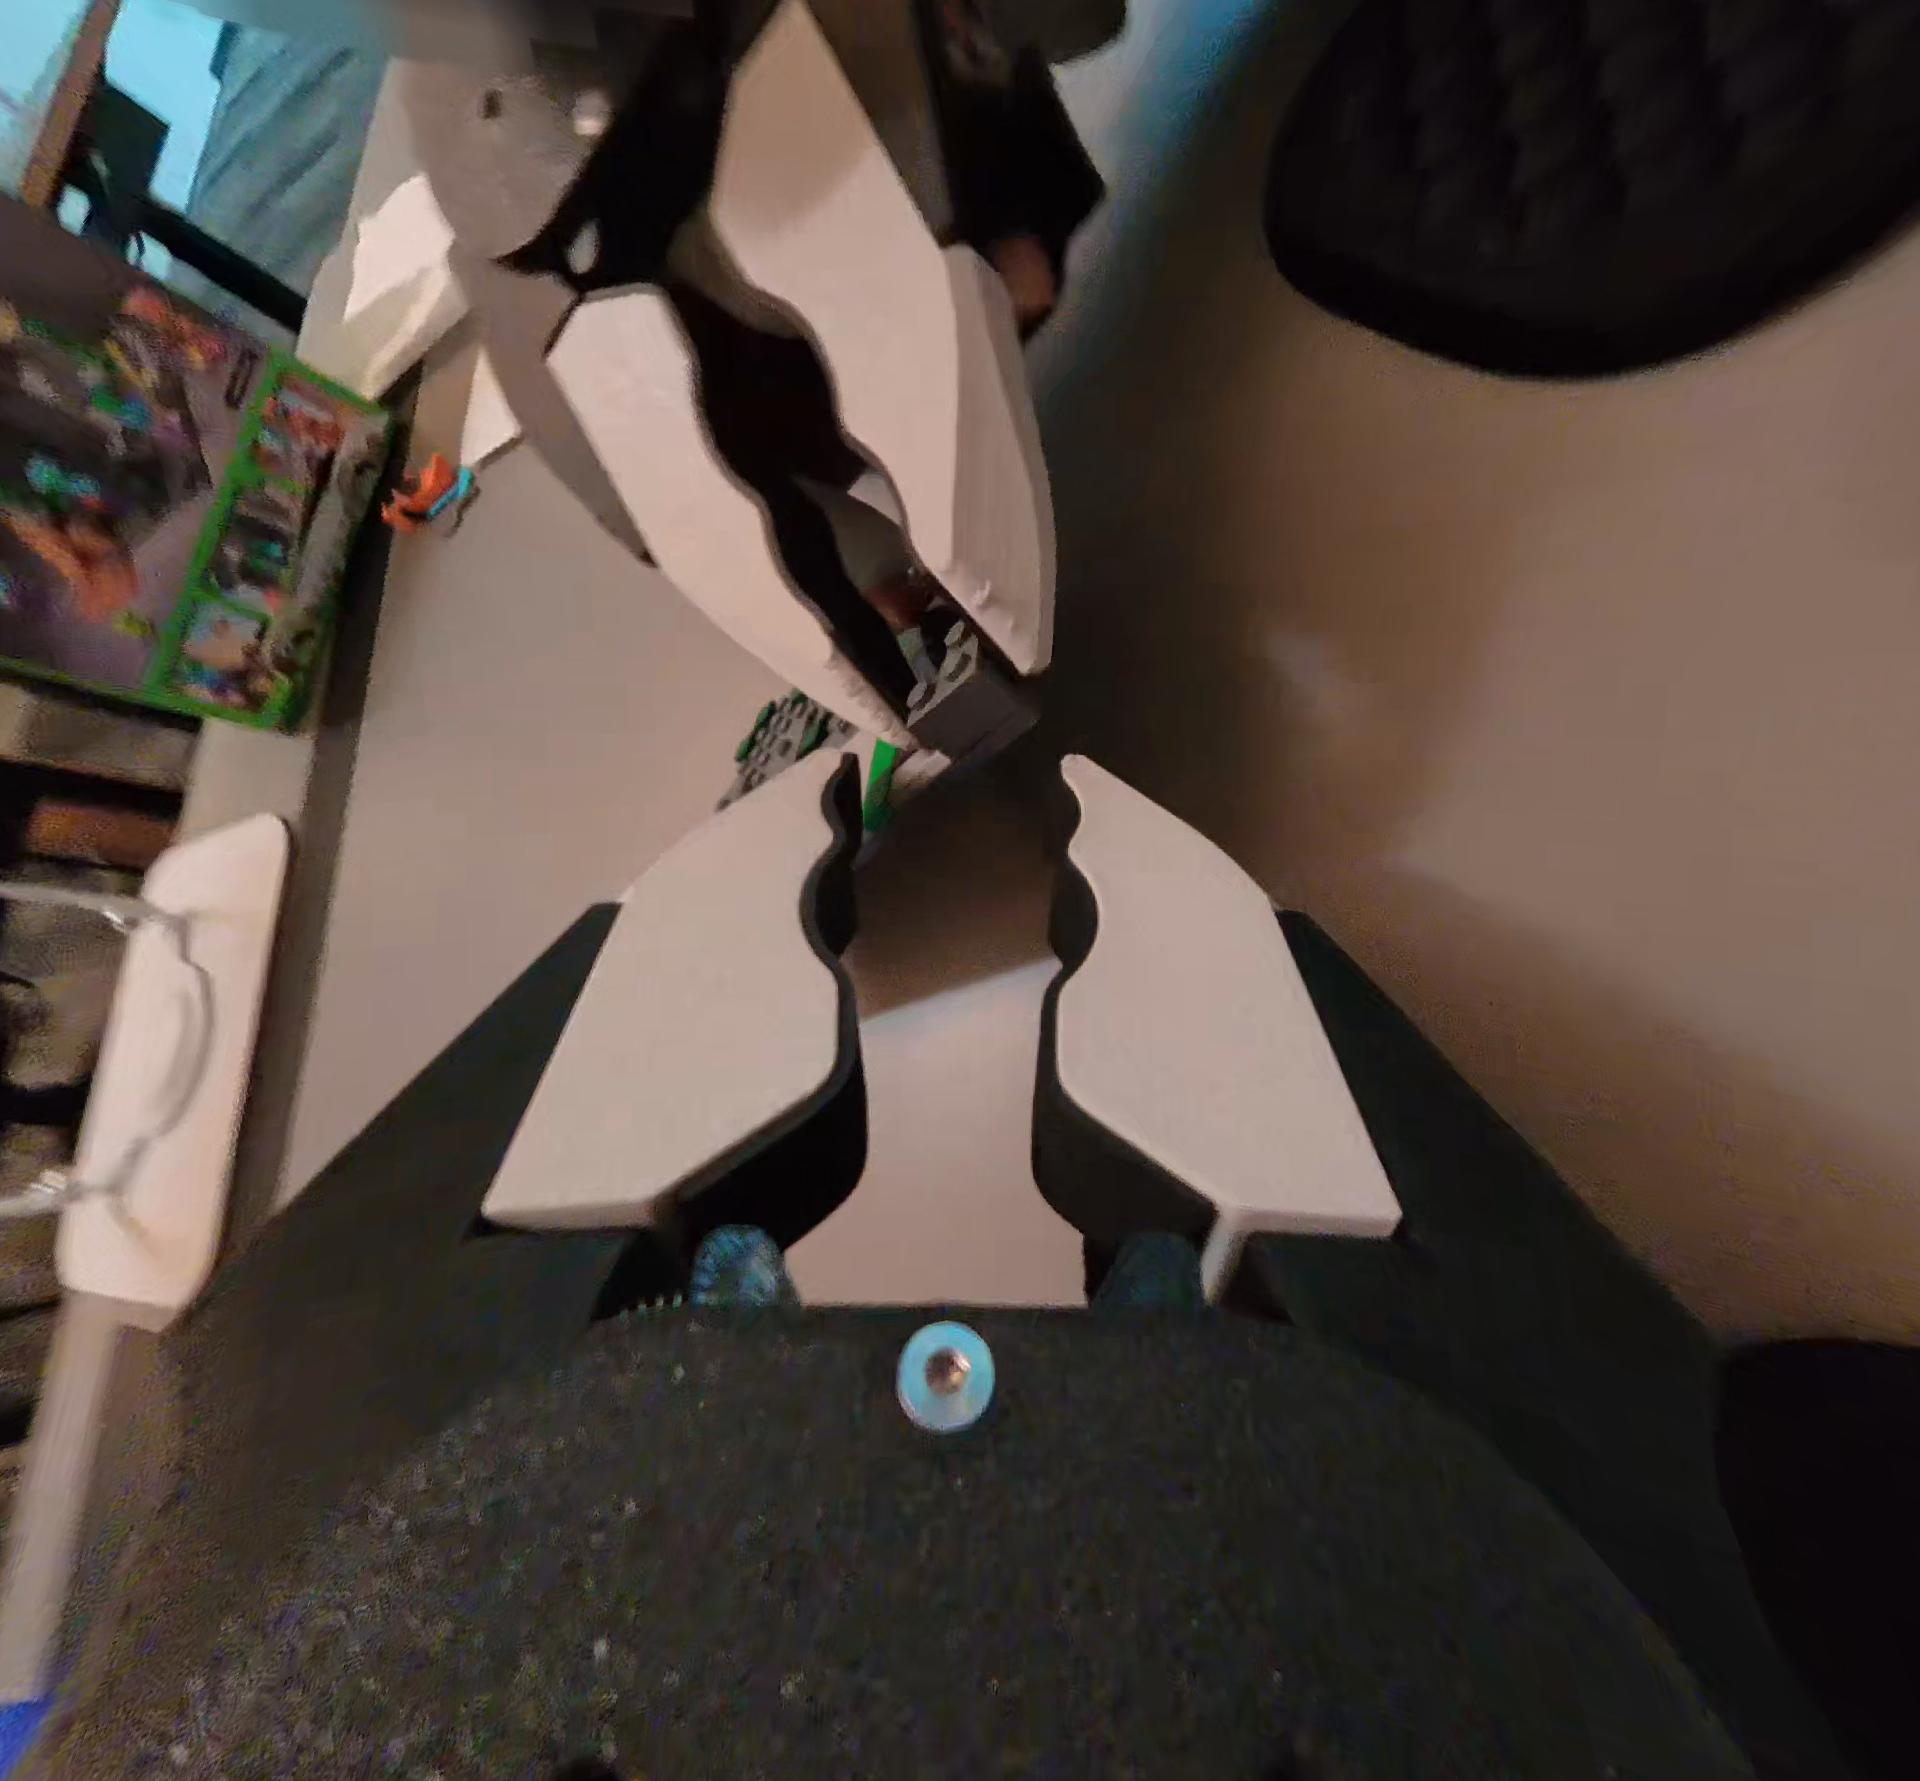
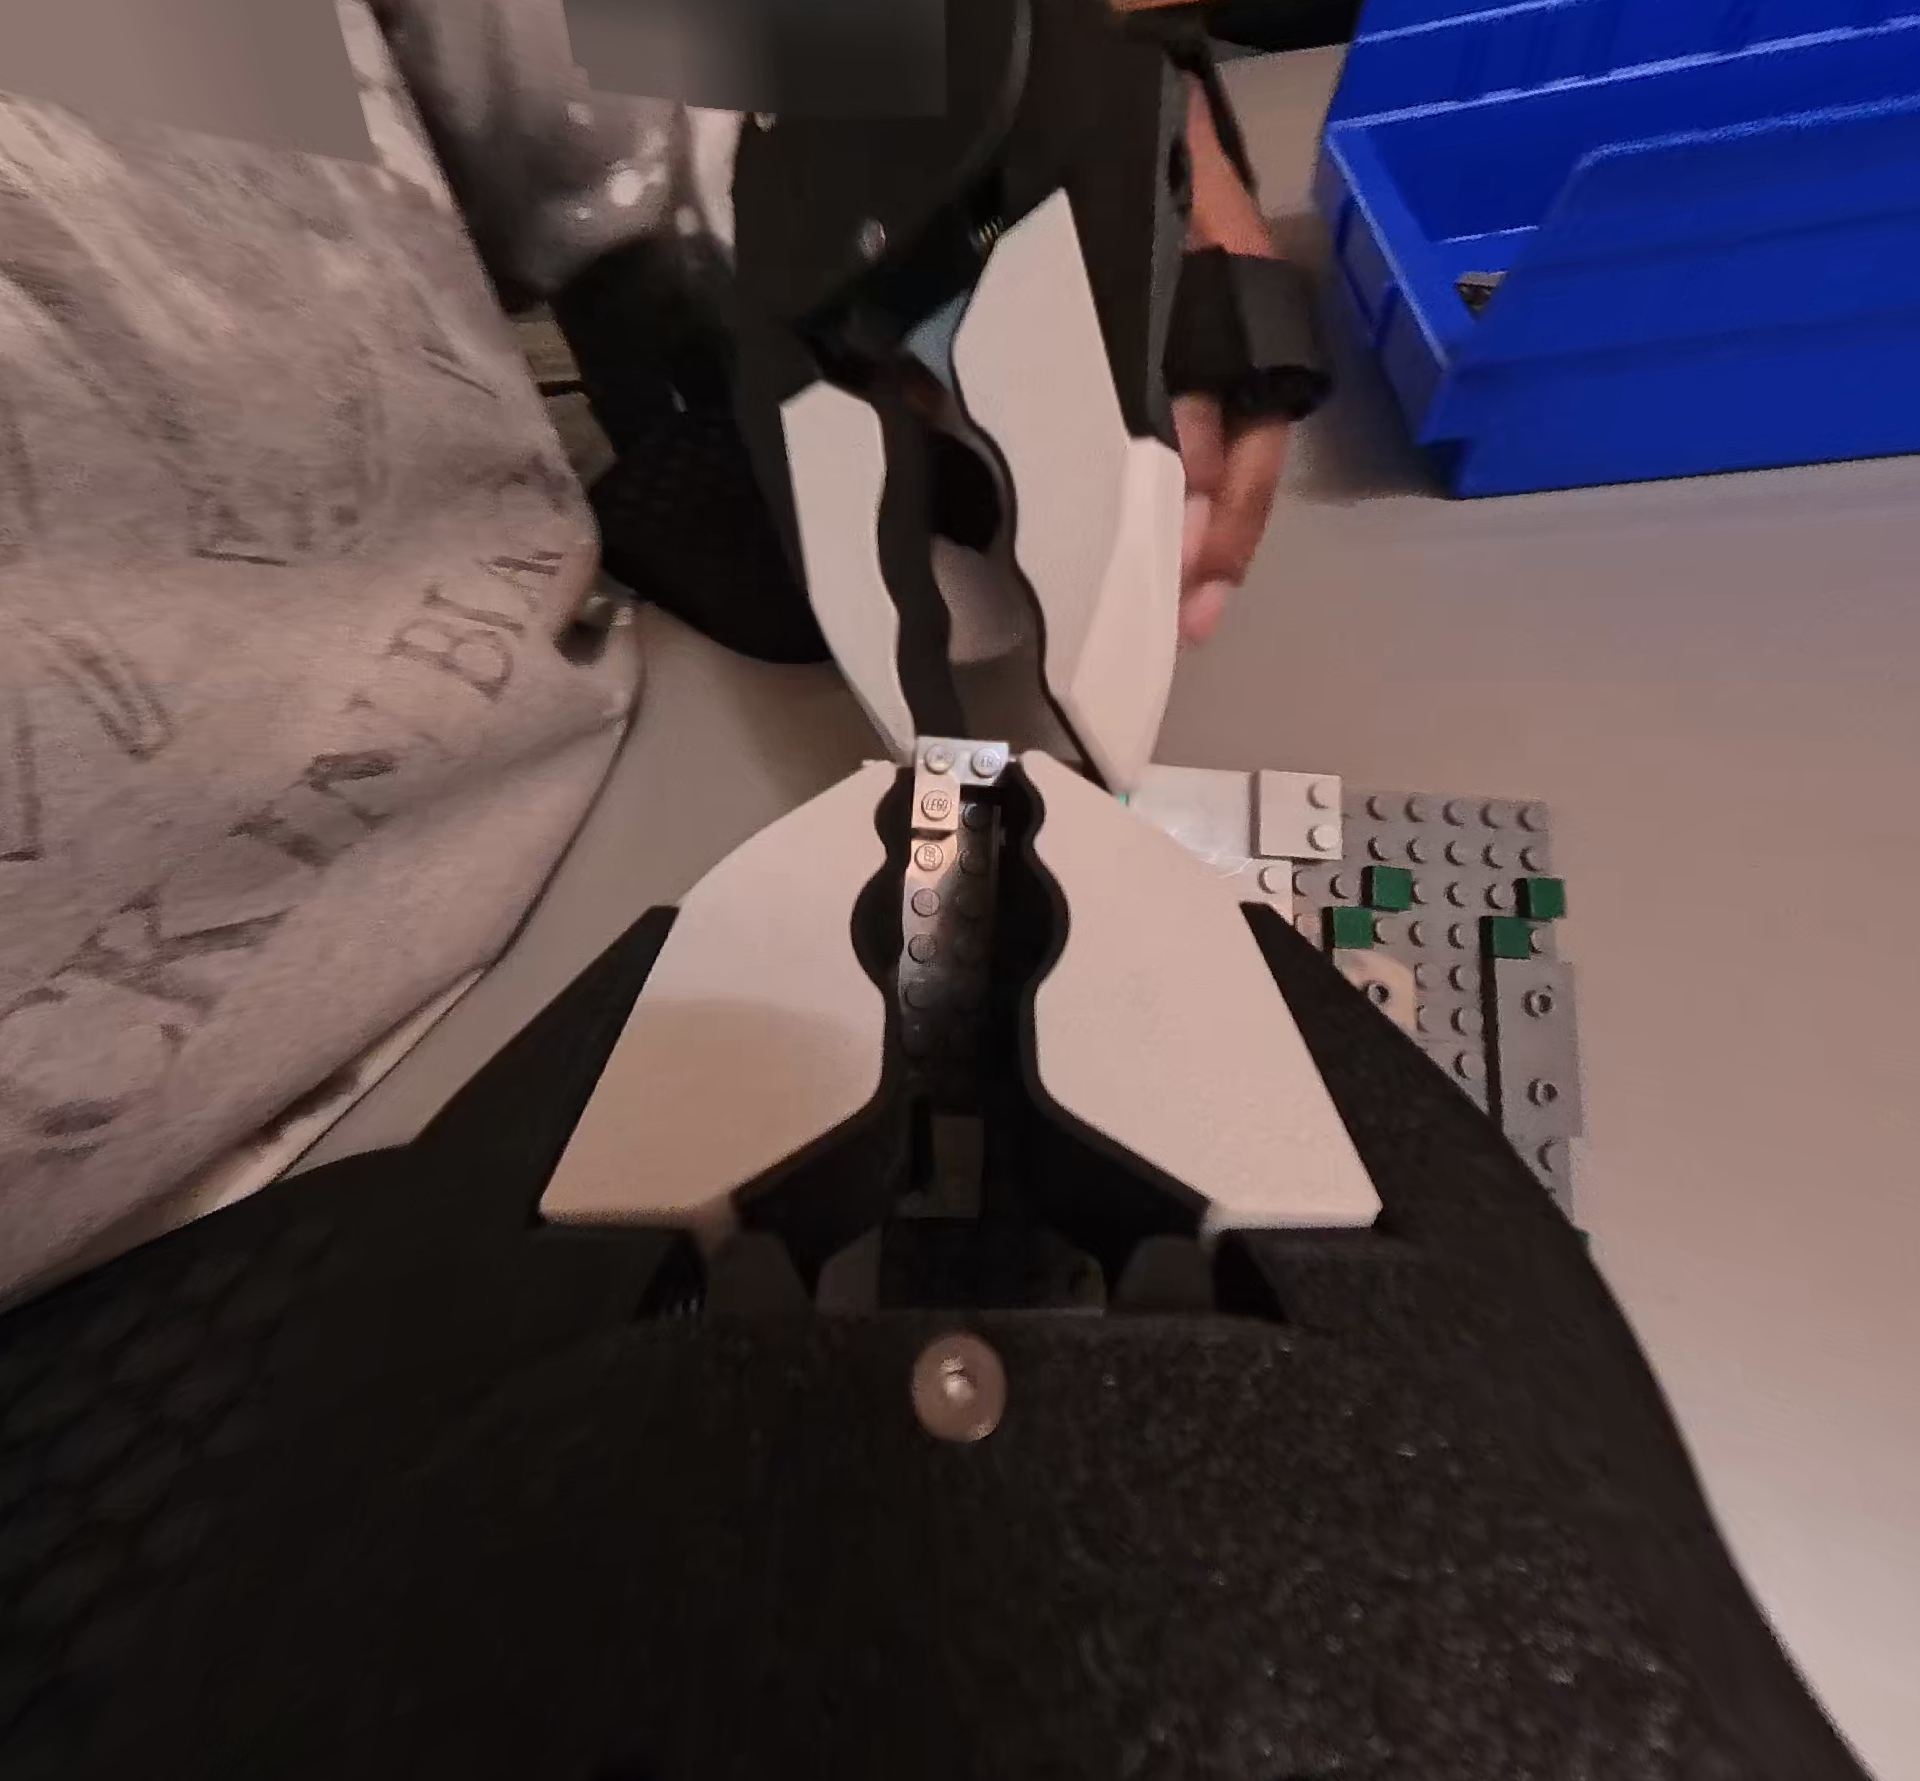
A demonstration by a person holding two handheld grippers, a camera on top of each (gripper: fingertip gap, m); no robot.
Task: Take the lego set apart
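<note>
The right gripper (image 2: 958,775) is clamping a grey studded strip (image 2: 940,900) while the left gripper (image 1: 961,775), fingers apart and empty, is waiting at 12 o'clock, probably to pull 1 plate off.

Left gripper (image 1: 951,781): two white, wedge-shaped fingers (image 1: 675,1025) with wavy, black-lined inner edges are carried on black arms from a speckled black body, in which a silver screw (image 1: 943,1373) is set centrally. Right gripper (image 2: 951,765): the same build is shown, with a matching screw (image 2: 958,1388). A black fingerless glove (image 2: 1242,339) is worn on the hand.
</note>
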